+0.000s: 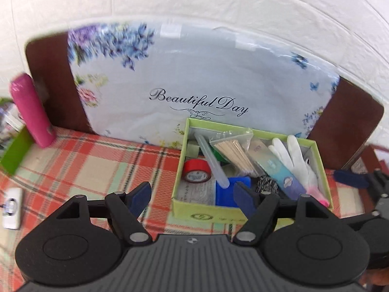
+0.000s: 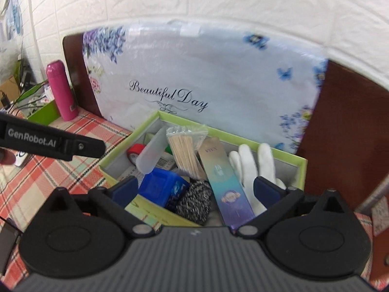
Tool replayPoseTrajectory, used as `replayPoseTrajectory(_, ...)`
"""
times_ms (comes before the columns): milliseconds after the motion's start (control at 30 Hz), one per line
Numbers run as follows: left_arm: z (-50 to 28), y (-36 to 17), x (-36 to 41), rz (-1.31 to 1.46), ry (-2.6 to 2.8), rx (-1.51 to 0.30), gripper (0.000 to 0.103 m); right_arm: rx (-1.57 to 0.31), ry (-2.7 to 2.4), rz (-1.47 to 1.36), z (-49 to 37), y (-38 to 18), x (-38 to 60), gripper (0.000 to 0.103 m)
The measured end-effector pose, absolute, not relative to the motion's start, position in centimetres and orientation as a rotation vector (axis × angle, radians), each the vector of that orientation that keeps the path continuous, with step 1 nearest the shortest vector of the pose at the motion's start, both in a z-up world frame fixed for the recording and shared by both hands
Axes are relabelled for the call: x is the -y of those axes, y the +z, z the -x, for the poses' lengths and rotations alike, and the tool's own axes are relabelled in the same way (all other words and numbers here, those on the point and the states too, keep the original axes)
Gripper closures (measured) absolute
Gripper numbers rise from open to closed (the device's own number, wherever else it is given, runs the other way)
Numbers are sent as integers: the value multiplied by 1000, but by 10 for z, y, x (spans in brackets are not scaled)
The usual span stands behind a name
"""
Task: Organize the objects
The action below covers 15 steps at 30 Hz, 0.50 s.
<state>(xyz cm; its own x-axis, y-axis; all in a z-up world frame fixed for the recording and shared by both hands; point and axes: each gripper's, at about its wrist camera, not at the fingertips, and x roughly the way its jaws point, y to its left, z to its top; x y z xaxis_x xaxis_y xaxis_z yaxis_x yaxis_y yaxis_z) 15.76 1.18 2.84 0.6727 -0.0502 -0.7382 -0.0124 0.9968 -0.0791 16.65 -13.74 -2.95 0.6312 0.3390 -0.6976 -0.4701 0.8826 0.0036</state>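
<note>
A light green open box (image 1: 209,215) (image 2: 301,170) sits on the plaid tablecloth, full of small items: red tape roll (image 1: 195,170) (image 2: 133,152), bag of wooden sticks (image 1: 237,153) (image 2: 186,153), clear tube (image 1: 212,163) (image 2: 150,153), blue block (image 1: 227,191) (image 2: 161,186), white glove (image 1: 295,160) (image 2: 252,170), long pastel packet (image 1: 279,172) (image 2: 226,185), grey scrubber (image 1: 266,185) (image 2: 194,203). My left gripper (image 1: 193,198) is open and empty at the box's near-left corner. My right gripper (image 2: 195,189) is open and empty, just above the box's front contents.
A floral "Beautiful Day" package (image 1: 199,85) (image 2: 206,82) leans on a brown headboard (image 1: 48,77) behind the box. A pink bottle (image 1: 32,110) (image 2: 60,90) and a green box (image 1: 15,152) stand at the left. A white device (image 1: 12,208) lies at the left edge.
</note>
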Motion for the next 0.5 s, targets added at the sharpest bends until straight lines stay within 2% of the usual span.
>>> replayPoseTrajectory(500,-82,40,23,-25,-79,-868,25,-817,281,55,-76,1,192,0)
